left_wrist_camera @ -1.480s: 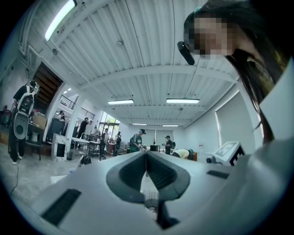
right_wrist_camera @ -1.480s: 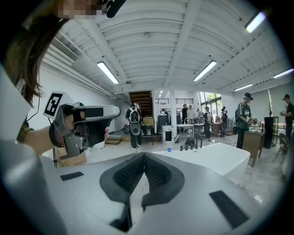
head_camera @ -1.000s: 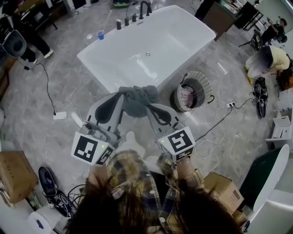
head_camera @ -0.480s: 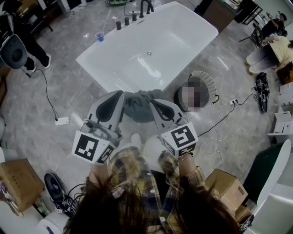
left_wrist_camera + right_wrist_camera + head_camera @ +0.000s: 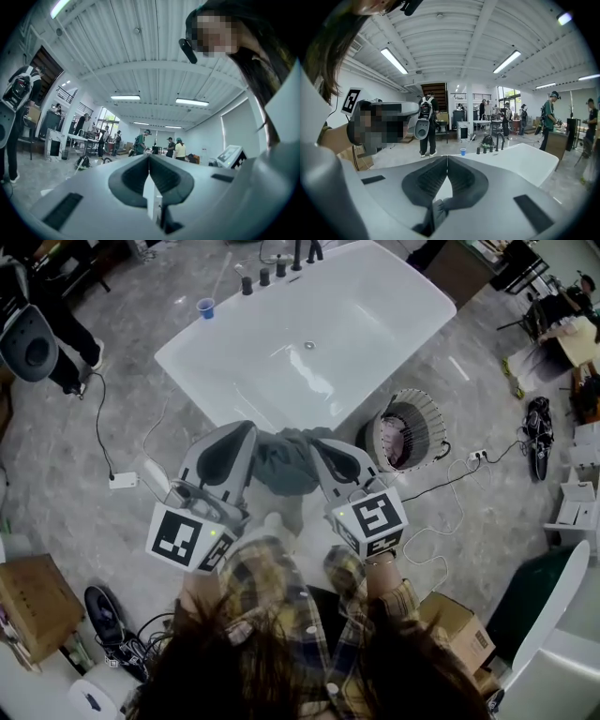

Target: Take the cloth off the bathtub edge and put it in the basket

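Note:
A grey-green cloth (image 5: 286,463) hangs bunched between my two grippers, just in front of the near edge of the white bathtub (image 5: 375,315). My left gripper (image 5: 247,430) is shut on the cloth's left end and my right gripper (image 5: 315,443) on its right end. A round wicker basket (image 5: 419,405) with pinkish fabric inside stands on the floor to the right of the cloth, beside the tub. In the right gripper view a fold of cloth (image 5: 434,212) shows low between the shut jaws (image 5: 447,160), with the bathtub (image 5: 520,161) beyond. The left gripper (image 5: 149,157) also shows shut jaws.
Dark faucet fittings (image 5: 281,264) stand at the tub's far end, a blue cup (image 5: 205,307) next to them. Cables and a power strip (image 5: 123,480) lie on the floor at left. Cardboard boxes (image 5: 33,601) (image 5: 461,626) flank the person. Other people stand farther off.
Both grippers have drawn back toward the person with the cloth, which has come off the tub's edge and now hangs in front of it.

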Tool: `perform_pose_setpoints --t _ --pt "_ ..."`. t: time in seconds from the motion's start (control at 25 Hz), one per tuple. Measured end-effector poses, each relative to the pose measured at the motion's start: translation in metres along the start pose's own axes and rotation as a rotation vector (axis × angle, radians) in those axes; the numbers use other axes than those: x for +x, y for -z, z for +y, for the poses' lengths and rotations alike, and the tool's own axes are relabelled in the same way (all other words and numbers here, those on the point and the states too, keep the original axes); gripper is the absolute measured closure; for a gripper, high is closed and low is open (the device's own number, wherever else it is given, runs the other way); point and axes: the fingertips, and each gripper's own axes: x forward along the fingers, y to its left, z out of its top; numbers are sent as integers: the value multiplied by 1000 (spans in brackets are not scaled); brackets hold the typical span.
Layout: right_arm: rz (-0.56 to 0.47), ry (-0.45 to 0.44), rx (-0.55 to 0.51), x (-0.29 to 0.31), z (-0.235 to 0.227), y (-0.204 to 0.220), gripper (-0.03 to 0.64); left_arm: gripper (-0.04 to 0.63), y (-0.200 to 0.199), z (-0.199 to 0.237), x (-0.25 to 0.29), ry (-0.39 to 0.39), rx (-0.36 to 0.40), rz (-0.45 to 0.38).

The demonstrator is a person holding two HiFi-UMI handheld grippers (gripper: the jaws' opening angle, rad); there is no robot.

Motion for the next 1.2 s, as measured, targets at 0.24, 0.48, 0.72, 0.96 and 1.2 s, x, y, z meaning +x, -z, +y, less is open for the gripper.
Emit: perform_pose_setpoints --t 0.24,0.48,0.72,0.96,1.2 --pt "3 -84 -19 26 -26 -6 601 577 2 13 31 -70 11 6" --pt "15 -193 -58 60 -71 -17 601 577 6 29 81 -163 15 11" --pt "29 -348 -105 92 -101 -29 601 577 7 44 112 -310 12 10" --pt "65 -503 -154 108 -117 -28 601 577 13 45 118 -472 1 24" --pt "99 -579 -182 121 -119 -13 601 577 32 47 114 -557 -12 57"
